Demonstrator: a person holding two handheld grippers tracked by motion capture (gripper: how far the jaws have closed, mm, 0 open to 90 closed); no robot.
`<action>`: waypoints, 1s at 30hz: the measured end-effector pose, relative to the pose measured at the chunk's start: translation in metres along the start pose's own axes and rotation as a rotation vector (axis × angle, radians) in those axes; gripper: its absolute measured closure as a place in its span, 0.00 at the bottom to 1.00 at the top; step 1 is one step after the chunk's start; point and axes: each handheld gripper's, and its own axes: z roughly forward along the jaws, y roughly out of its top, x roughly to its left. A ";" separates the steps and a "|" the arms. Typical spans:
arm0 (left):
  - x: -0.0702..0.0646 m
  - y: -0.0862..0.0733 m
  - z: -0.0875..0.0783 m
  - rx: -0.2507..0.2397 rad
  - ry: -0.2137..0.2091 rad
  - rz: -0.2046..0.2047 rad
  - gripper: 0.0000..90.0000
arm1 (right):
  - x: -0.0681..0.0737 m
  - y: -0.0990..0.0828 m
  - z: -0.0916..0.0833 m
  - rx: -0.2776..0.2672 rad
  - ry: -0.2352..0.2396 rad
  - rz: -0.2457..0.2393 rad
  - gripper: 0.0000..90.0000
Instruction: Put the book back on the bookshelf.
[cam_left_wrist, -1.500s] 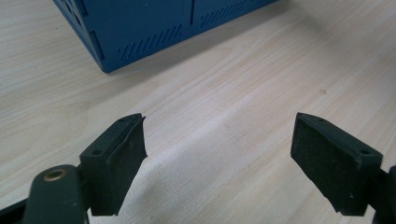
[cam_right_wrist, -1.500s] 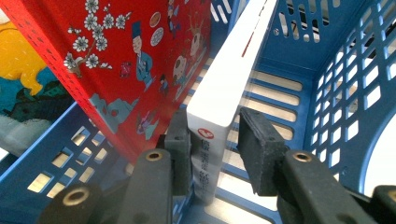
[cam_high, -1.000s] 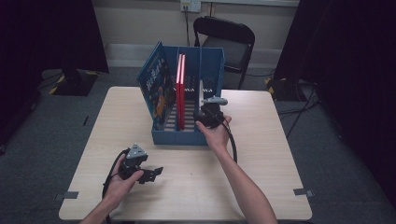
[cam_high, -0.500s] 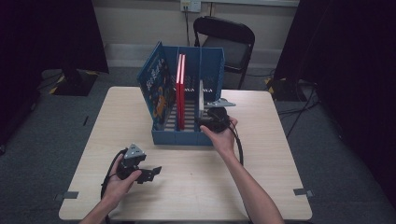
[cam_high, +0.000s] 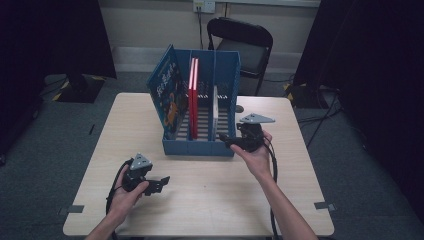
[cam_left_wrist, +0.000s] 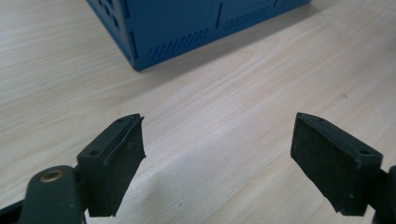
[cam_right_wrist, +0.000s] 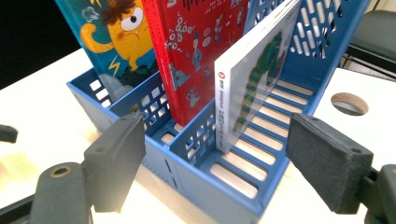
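Jaws on the right gripper (cam_high: 226, 142) have just been opening and stand spread, empty, just beside the blue file rack (cam_high: 200, 147). Its right slot holds a white book (cam_right_wrist: 252, 79), green-patterned, leaning left; the middle a red book (cam_right_wrist: 196, 51); the left a cartoon-covered one (cam_right_wrist: 116, 32), probably tilted outward. Down at the near edge of the table (cam_high: 210, 200), the left gripper (cam_left_wrist: 217, 163) gapes empty.

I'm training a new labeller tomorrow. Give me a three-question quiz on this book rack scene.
1. How many books stand in the blue rack?
2. True or false: the right tongs grip the white book.
3. Which book leans against the rack's left wall: A red book, B blue cartoon book, C white book?

Key: 1. Three. 2. False; the jaws are open, off it. 3. B.
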 end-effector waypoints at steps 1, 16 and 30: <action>0.001 0.000 0.000 -0.003 -0.001 -0.001 0.19 | -0.001 -0.001 -0.005 -0.004 -0.002 -0.002 0.21; 0.003 -0.002 -0.004 -0.011 -0.001 -0.011 0.19 | -0.028 -0.049 -0.078 -0.004 -0.075 0.056 0.17; 0.005 -0.002 -0.001 0.001 0.008 -0.017 0.19 | -0.064 -0.120 -0.115 0.088 -0.183 0.185 0.17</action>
